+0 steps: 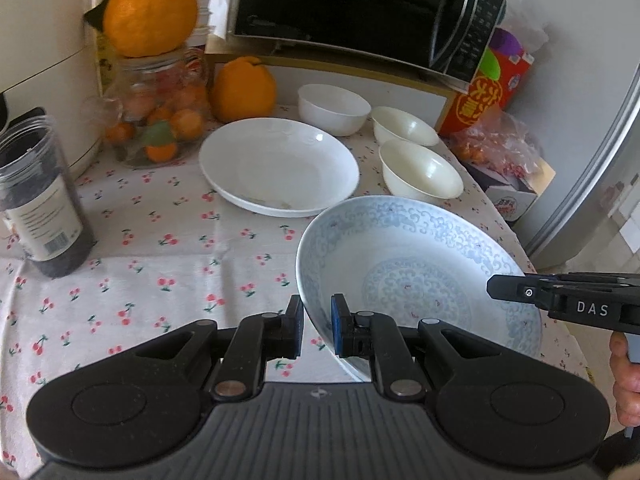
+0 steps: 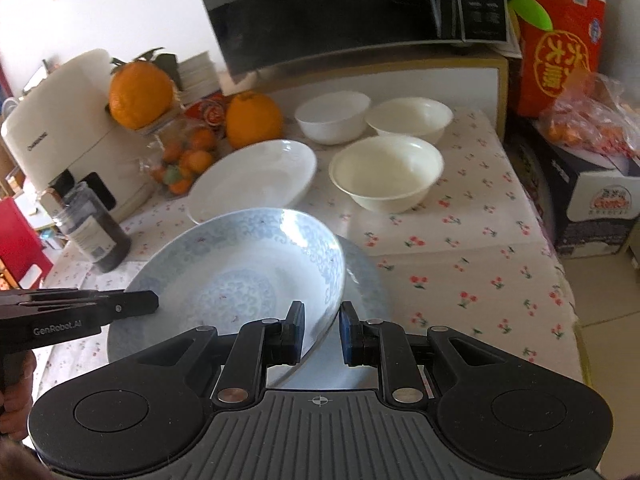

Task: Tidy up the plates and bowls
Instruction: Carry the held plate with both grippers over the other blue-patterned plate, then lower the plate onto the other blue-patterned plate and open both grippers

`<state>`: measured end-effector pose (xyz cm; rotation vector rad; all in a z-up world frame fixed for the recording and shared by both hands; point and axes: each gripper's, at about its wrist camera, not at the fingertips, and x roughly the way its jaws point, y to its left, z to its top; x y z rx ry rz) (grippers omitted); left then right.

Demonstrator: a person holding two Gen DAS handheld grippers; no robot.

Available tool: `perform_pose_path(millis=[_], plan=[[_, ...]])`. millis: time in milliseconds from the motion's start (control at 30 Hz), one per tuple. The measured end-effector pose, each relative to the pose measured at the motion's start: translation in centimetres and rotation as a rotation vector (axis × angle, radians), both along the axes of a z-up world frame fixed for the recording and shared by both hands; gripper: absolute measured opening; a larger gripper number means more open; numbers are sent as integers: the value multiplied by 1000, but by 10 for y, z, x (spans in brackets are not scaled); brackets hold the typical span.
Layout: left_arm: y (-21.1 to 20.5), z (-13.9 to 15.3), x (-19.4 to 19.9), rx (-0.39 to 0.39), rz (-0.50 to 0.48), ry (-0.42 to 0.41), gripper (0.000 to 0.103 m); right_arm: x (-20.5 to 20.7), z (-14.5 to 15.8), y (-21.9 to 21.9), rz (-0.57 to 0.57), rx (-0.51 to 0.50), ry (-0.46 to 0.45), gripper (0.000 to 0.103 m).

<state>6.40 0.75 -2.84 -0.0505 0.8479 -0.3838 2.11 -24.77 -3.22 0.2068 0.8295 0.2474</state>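
A blue-patterned deep plate (image 1: pixel 420 264) (image 2: pixel 240 268) is held by both grippers at opposite rims, over the cherry-print tablecloth (image 1: pixel 160 248). My left gripper (image 1: pixel 318 322) is shut on its left rim and shows side-on in the right wrist view (image 2: pixel 148 306). My right gripper (image 2: pixel 322 330) is shut on its right rim, and its tip shows in the left wrist view (image 1: pixel 496 288). Behind lies a white plate (image 1: pixel 280 168) (image 2: pixel 252 184) with crumbs. Further back stand a white bowl (image 1: pixel 334 108) (image 2: pixel 332 118) and two cream bowls (image 1: pixel 420 174) (image 2: pixel 386 172).
A glass jar of small oranges (image 1: pixel 160 120) with a big orange on top, a second big orange (image 1: pixel 242 88), and a dark jar (image 1: pixel 40 200) stand left. A microwave (image 1: pixel 360 12) sits at the back. A red box (image 2: pixel 560 40) and a bag are right, past the table's edge (image 2: pixel 560 260).
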Motion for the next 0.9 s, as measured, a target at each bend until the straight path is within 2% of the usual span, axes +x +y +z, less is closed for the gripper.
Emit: perform_pose_path(millis=[400,900], plan=[[-19,-9,3,58,-23,7,12,2,-7,-11,-15,-26,39,19],[-30,-14,-3,159,-30,-24,12,-4,-16,5,16,-134,51,19]])
